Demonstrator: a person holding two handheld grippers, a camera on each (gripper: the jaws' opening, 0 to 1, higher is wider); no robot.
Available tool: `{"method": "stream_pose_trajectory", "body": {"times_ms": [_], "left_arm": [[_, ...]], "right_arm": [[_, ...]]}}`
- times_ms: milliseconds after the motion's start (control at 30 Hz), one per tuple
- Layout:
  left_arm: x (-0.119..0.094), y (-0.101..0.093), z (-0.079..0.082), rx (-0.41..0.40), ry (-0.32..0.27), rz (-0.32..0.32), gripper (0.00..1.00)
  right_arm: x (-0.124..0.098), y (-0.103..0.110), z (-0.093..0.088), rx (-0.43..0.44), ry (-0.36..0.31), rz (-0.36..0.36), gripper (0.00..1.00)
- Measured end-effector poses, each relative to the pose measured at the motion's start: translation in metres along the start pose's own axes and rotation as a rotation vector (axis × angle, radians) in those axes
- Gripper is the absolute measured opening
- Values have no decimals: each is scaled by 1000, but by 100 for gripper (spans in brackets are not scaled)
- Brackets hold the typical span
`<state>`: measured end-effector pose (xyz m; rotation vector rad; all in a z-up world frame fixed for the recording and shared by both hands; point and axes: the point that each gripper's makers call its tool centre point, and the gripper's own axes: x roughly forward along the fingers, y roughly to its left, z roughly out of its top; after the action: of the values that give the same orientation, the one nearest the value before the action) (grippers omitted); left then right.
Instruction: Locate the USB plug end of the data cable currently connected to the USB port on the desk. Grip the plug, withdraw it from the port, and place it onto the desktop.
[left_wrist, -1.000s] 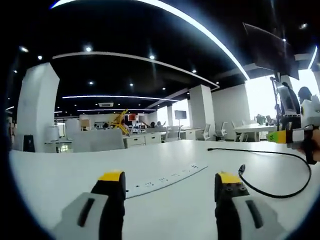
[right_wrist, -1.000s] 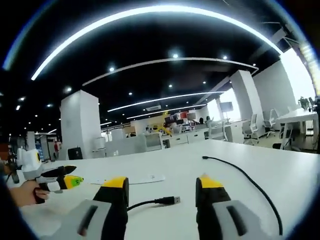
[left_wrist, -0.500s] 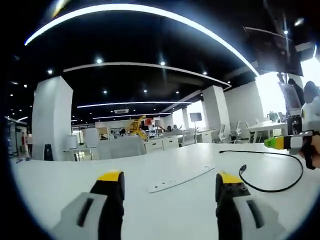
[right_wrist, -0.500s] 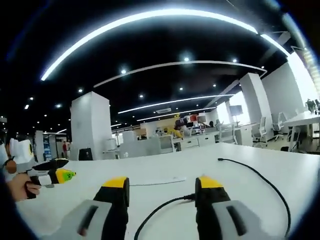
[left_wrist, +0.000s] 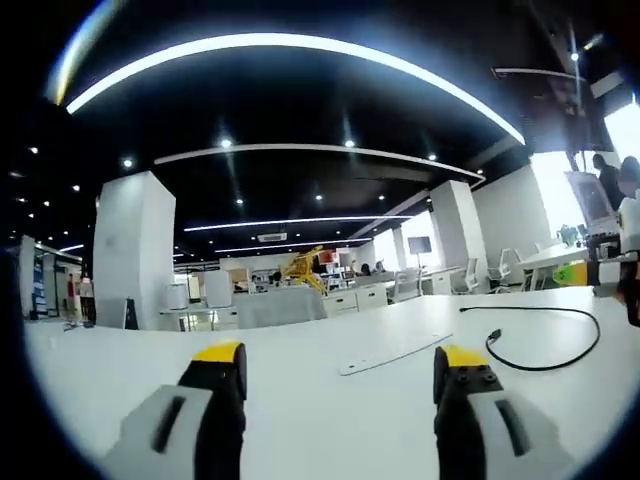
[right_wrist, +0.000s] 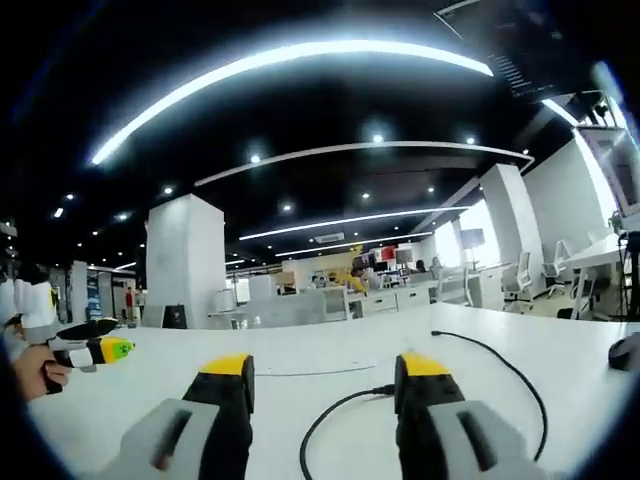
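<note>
The black data cable (left_wrist: 560, 345) lies loose on the white tabletop (left_wrist: 330, 400), its USB plug (left_wrist: 494, 337) free, as the left tongs (left_wrist: 340, 365) and right tongs (right_wrist: 325, 372) hover wide and empty, suggesting the task is done.

Both grippers: grey jaws, black inner faces; yellow tips.

Both views skim low over the desk (left_wrist: 330, 400), sharing the cable (left_wrist: 560, 350).

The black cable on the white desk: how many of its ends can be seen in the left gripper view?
2. One thin end lies far back on the desk. The other, the plug end, lies nearer, right of the flat port strip, unplugged. The cable loops between them.
</note>
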<state>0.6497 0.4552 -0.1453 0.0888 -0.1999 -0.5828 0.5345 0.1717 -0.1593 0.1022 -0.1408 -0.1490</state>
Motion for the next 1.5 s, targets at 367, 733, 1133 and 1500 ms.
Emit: {"method": "stream_pose_trajectory", "body": {"times_ms": [367,733,1133,1500], "left_arm": [[-69,22,-5,31,48,78,76],[-100,27,12,88,-40,130,76],[-107,33,6,80,-48,141,76],[-108,22,3,55,-51,88,76]], "right_arm": [[-42,5,-5,-30,-42,-30,59],[-61,6,-24,-85,-47,-30,60],[-60,9,-31,-97,-37,-9,60],[-68,-10,-32,-95,-31,-97,60]]}}
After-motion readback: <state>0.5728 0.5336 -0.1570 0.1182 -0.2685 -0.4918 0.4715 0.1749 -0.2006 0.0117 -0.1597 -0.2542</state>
